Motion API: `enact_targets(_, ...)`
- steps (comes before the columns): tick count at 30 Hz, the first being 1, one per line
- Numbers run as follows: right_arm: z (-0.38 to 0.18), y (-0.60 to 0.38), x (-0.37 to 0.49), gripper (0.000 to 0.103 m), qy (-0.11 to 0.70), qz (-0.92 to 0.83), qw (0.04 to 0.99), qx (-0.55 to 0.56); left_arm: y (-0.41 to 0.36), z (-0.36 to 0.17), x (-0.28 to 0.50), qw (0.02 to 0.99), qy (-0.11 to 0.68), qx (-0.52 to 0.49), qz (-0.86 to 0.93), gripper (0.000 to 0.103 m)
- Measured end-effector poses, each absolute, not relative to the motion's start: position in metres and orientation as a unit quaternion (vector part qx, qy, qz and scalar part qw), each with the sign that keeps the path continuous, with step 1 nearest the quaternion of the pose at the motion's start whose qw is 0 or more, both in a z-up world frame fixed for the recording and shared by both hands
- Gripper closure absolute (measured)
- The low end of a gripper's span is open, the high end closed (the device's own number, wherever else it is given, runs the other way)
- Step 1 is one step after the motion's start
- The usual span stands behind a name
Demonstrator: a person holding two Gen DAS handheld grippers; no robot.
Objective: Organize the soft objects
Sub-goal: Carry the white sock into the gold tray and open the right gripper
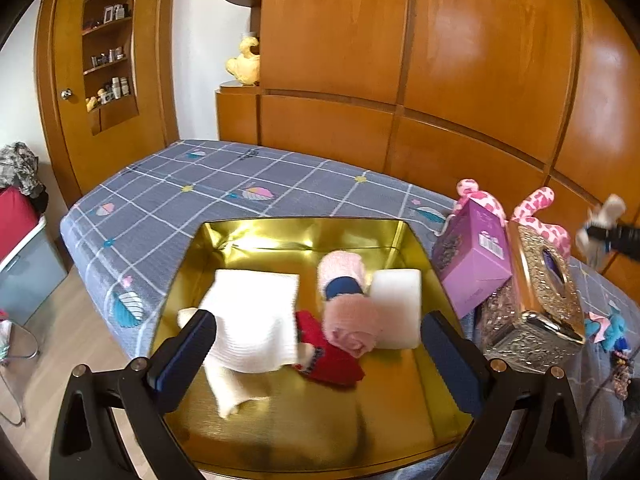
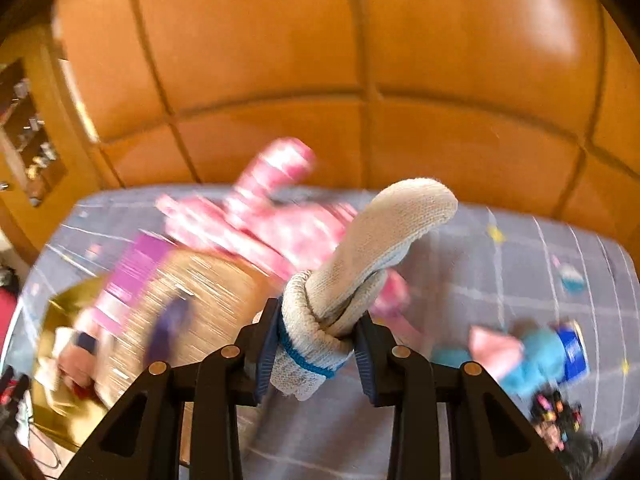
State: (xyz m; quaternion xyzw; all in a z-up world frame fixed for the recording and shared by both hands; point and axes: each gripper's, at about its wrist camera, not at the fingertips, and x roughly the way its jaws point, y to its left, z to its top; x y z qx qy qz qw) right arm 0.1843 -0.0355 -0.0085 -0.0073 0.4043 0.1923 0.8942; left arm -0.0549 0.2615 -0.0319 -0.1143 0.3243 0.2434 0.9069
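Observation:
A gold tin box (image 1: 224, 236) sits on the bed and holds a white folded cloth (image 1: 252, 312), a red knitted piece (image 1: 332, 360), a pink rolled towel (image 1: 348, 308) and a white sponge block (image 1: 398, 300). My left gripper (image 1: 316, 344) is open and empty, held over the box. My right gripper (image 2: 316, 340) is shut on a rolled beige sock with a blue stripe (image 2: 360, 264), held above the bed. It also shows at the right edge of the left wrist view (image 1: 600, 228). The gold box (image 2: 64, 308) is blurred at left in the right wrist view.
A purple carton (image 1: 472, 260) and an ornate gold tissue box (image 1: 536, 300) stand right of the tin. A pink spotted plush (image 1: 540, 208) lies behind them. A blue and pink soft toy (image 2: 532, 360) and dark beads (image 2: 560, 420) lie on the grey checked bedsheet (image 1: 200, 184). Wooden wardrobe panels stand behind.

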Motion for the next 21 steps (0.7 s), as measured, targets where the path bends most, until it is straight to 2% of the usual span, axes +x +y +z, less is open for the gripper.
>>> enact_targets(8,0.02,0.044,0.16,0.069,0.37,0.308,0.876,-0.025,0.283,-0.03,-0.074,0.897,0.318,-0.117,0.285,0.0)
enact_targets(21,-0.045,0.166,0.082,0.069,0.444,0.457,0.766,-0.085,0.324,-0.025,-0.094,0.882,0.296,-0.159,0.331,0.0)
